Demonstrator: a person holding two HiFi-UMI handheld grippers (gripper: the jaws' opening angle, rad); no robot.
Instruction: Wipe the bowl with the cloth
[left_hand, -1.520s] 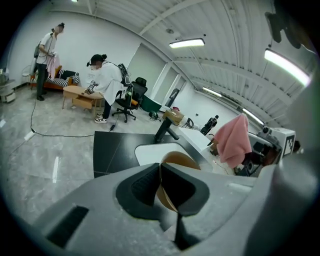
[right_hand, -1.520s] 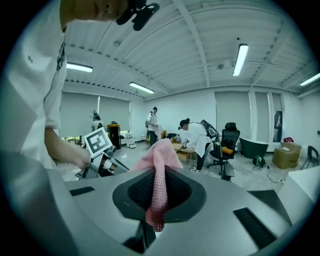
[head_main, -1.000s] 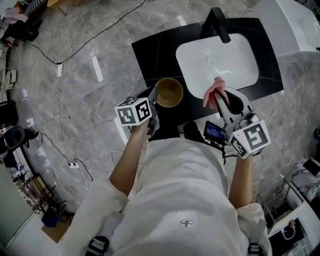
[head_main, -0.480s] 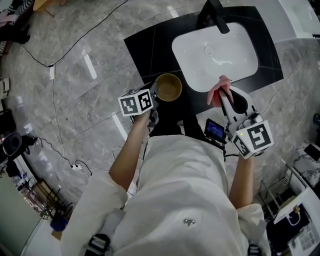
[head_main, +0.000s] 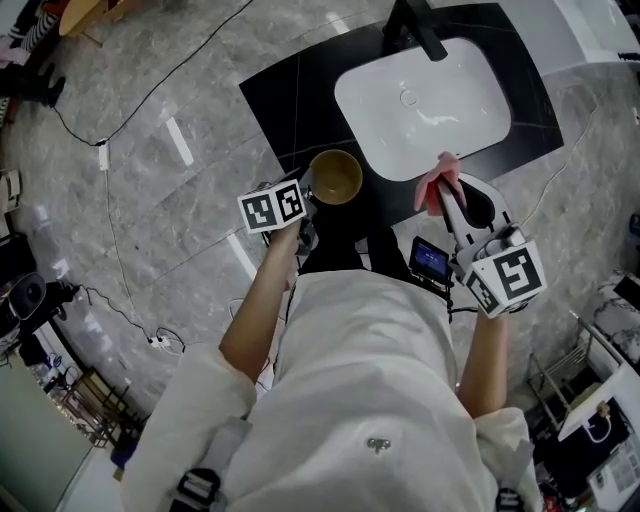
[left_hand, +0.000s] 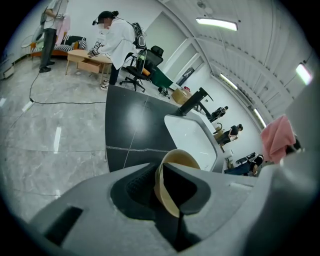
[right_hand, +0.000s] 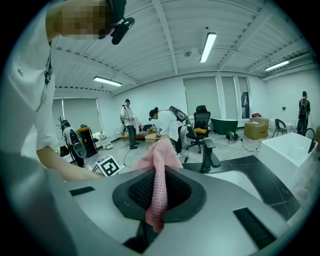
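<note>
A tan bowl (head_main: 335, 177) sits at the front of the black counter (head_main: 290, 100), left of the white sink (head_main: 430, 95). My left gripper (head_main: 308, 190) grips its near rim. In the left gripper view the bowl's rim (left_hand: 180, 156) stands between the pads of the left gripper (left_hand: 162, 187); the jaws have just been opening a little, with the rim still pinched. My right gripper (head_main: 445, 195) hovers at the sink's front edge, shut on a pink knitted cloth (head_main: 437, 180). That cloth (right_hand: 159, 175) hangs out of the right gripper (right_hand: 155, 200) and flops over above it.
A black faucet (head_main: 415, 25) stands behind the sink. Grey marble floor with cables (head_main: 120, 230) surrounds the counter. A white tub-like block (head_main: 600, 30) stands at the far right. Several people and office chairs (right_hand: 200, 125) are in the room behind.
The left gripper has sunk with the bowl toward the counter. The right gripper with the cloth has hardly shifted.
</note>
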